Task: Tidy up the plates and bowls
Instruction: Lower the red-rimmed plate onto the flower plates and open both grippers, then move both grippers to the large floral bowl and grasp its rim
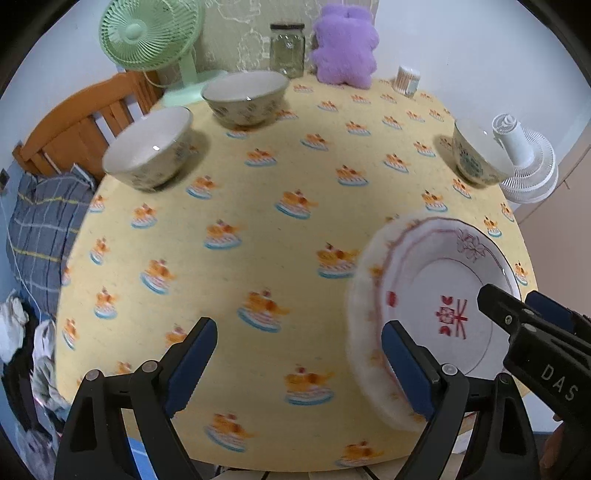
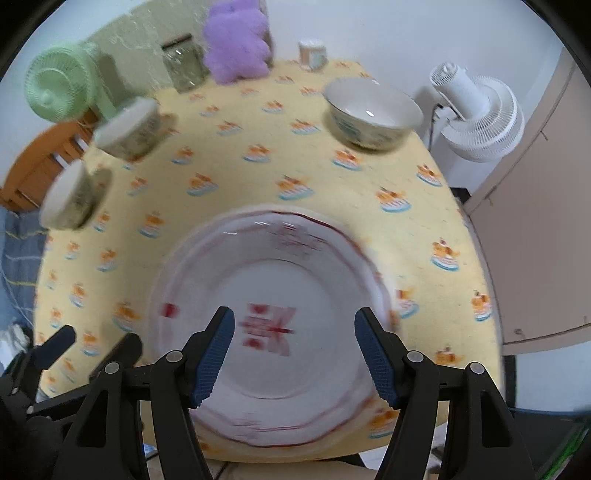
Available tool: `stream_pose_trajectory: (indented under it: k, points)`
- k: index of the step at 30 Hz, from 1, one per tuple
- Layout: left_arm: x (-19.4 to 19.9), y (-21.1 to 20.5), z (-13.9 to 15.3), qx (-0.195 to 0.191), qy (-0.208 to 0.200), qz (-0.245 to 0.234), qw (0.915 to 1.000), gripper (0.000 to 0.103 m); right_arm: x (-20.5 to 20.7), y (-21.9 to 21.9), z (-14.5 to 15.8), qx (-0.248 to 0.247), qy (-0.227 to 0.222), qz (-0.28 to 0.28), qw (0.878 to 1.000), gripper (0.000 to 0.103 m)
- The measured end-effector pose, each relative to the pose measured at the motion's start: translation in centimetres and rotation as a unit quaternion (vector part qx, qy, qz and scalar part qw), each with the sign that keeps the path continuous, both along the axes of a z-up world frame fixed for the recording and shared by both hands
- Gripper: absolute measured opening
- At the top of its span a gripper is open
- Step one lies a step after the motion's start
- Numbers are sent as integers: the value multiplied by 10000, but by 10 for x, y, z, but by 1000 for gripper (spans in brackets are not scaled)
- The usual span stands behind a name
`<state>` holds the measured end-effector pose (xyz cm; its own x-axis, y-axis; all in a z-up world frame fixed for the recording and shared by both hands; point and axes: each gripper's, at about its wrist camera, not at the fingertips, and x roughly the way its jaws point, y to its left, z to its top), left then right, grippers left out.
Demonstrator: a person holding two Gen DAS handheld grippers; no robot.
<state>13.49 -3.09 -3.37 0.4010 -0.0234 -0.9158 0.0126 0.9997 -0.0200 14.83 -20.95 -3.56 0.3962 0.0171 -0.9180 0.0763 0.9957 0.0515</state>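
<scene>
A white plate (image 2: 273,295) with red rim lines and a red mark in its middle lies near the round table's front edge; its rim (image 1: 436,295) looks thick and blurred. My right gripper (image 2: 295,354) hangs open over the plate, its pads clear of it. My left gripper (image 1: 299,354) is open over bare tablecloth just left of the plate, with nothing between its fingers. Three patterned bowls stand upright: two at the far left (image 1: 147,147) (image 1: 245,98) and one at the far right (image 1: 480,155).
A yellow cake-print cloth (image 1: 258,221) covers the table. Along its back edge stand a green fan (image 1: 147,33), a glass jar (image 1: 287,50), a purple plush toy (image 1: 345,44) and a small tub (image 1: 408,79). A white fan (image 1: 524,162) stands off the right edge, wooden slats (image 1: 85,125) to the left.
</scene>
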Motion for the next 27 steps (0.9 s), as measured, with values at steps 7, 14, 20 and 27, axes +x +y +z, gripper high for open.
stream_pose_trajectory:
  k: [7,14,20,27]
  points:
    - [4,53,16,64,-240,-142,9996,91,-6,59,17,58,-298,-22,9995,71]
    - [11,104,23,114,-448,-266,9986,89,-6,122,25,146,-624,-14,9979,71]
    - [30,145,31,65,-513,-101,9986,89,9,163,32,139,-704,20,9974,71]
    - [64,172,41,60,-732,174,9971,86,45,192,45,201,-932,8,9954,71]
